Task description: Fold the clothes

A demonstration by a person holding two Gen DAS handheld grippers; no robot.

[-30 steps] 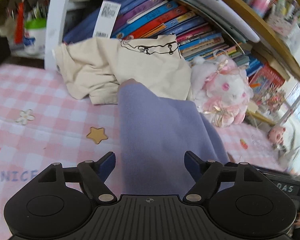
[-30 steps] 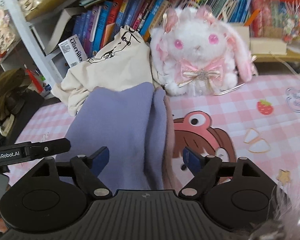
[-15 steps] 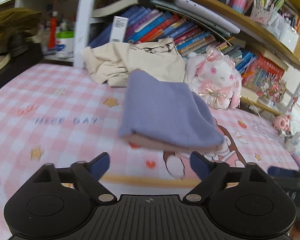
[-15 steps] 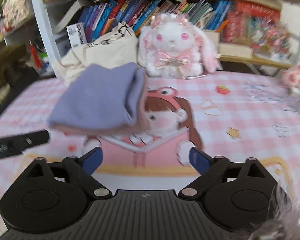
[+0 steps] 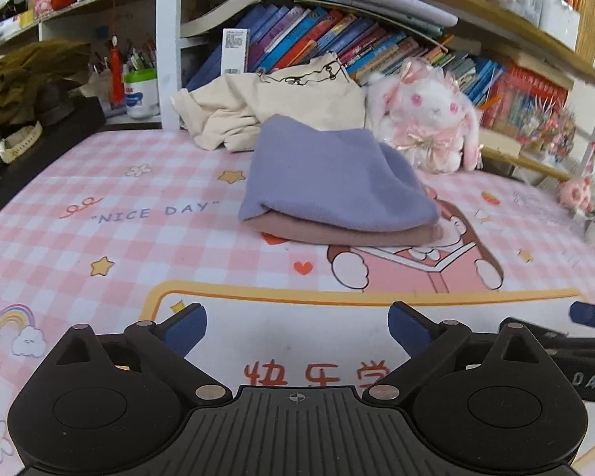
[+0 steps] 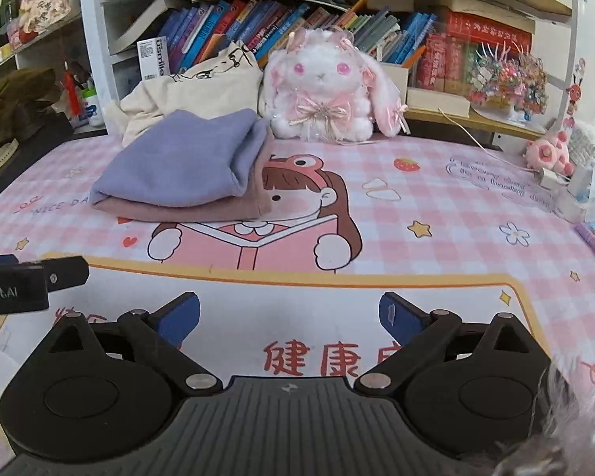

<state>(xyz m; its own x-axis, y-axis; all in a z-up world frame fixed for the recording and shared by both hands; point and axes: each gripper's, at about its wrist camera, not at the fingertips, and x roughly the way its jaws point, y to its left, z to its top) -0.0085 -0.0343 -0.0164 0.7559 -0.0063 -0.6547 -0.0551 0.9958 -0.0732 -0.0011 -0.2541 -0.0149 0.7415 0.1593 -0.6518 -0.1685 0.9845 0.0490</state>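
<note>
A folded purple garment lies on top of a folded dusty-pink one on the pink checked mat. The right wrist view shows the same stack at the left. A crumpled cream garment leans against the books behind it. My left gripper hovers over the mat well short of the stack; its jaws are opening and nothing is between them. My right gripper is open and empty, also short of the stack. One finger of the left gripper shows at the left edge of the right wrist view.
A white and pink plush rabbit sits right of the cream garment. Shelves of books run along the back. Dark clothing and a watch lie at the far left. Small toys and a cable crowd the right edge.
Both grippers have let go of the purple garment and drawn back from it. The jaws stand wider. The stack now lies flat on the mat, farther away in both views.
</note>
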